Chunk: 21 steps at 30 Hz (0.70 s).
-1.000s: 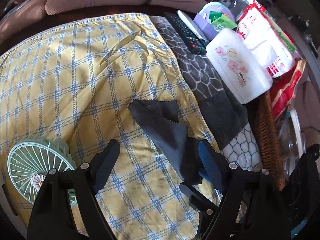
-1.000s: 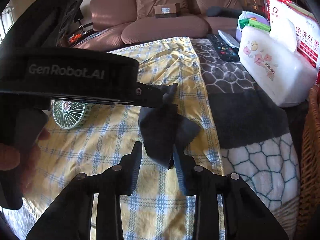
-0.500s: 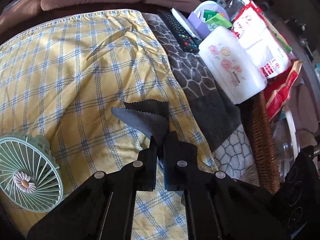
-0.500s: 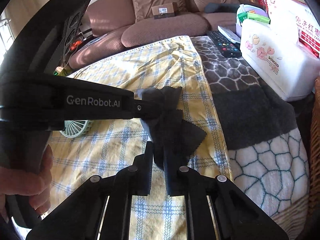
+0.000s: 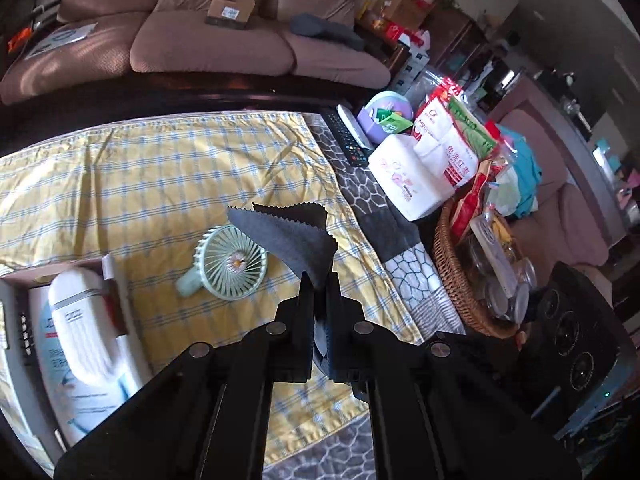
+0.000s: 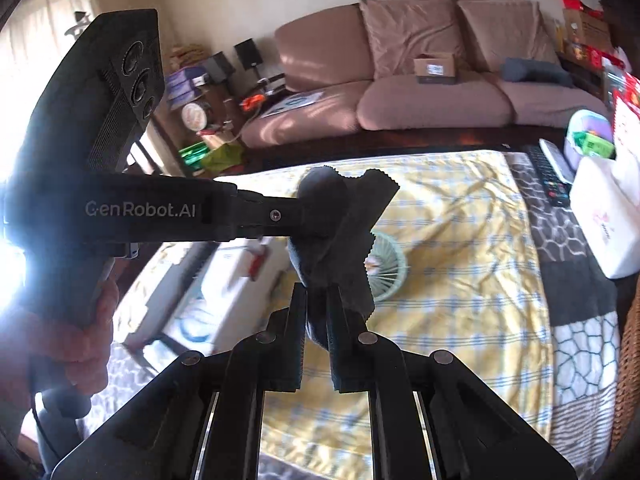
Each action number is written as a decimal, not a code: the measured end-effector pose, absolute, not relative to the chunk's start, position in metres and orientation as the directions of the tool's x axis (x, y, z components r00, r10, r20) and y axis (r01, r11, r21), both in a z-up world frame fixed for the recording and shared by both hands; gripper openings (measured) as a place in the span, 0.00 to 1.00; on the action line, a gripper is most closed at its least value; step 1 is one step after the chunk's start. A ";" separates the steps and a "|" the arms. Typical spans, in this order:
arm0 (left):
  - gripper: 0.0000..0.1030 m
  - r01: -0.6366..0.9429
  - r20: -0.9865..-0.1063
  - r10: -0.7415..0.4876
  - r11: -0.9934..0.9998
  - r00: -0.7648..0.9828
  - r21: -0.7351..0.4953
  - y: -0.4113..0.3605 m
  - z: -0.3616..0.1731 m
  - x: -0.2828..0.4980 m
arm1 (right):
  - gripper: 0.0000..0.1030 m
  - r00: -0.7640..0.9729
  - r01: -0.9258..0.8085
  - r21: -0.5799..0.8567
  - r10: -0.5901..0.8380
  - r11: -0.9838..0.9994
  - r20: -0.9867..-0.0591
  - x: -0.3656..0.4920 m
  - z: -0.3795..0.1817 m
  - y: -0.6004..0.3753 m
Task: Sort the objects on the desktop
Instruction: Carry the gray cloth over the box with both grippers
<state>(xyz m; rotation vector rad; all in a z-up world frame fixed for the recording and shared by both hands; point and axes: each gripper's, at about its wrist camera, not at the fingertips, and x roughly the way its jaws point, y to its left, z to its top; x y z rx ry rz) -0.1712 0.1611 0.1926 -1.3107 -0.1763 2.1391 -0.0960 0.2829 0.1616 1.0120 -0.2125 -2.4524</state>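
A dark grey cloth (image 5: 292,236) with zigzag edges hangs in the air above the yellow checked tablecloth (image 5: 160,184). My left gripper (image 5: 318,280) is shut on one end of it. My right gripper (image 6: 317,300) is shut on another part of the same cloth (image 6: 340,248). The left gripper's body crosses the right wrist view from the left and pinches the cloth's upper part. A green hand fan (image 5: 230,264) lies on the tablecloth below the cloth; it also shows in the right wrist view (image 6: 386,264).
An open box (image 5: 16,280) with a white device (image 5: 80,344) sits at the left. A white tissue pack (image 5: 404,180), remote controls (image 5: 346,136), snack bags (image 5: 448,140) and a wicker basket (image 5: 452,276) of jars stand at the right. A sofa (image 5: 208,40) is behind.
Both grippers closed on the cloth and lifted it off the tablecloth. They have risen well above the table, so the fan and the box now show below.
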 end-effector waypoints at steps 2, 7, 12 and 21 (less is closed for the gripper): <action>0.04 -0.419 -0.776 0.533 -0.823 -0.336 -0.384 0.117 0.201 -0.157 | 0.09 -0.570 0.429 0.352 -0.552 -0.832 -0.609 -0.086 0.169 0.242; 0.04 -0.341 -0.823 0.434 -0.886 -0.367 -0.315 0.015 0.196 -0.137 | 0.09 -0.452 0.508 0.431 -0.657 -0.746 -0.603 -0.077 0.159 0.137; 0.04 -0.260 -0.858 0.377 -0.919 -0.349 -0.297 -0.048 0.163 -0.143 | 0.09 -0.361 0.452 0.564 -0.720 -0.691 -0.593 -0.089 0.120 0.070; 0.20 -0.231 -0.895 0.331 -0.935 -0.301 -0.268 -0.081 0.104 -0.152 | 0.12 -0.311 0.337 0.595 -0.683 -0.730 -0.661 -0.115 0.058 0.032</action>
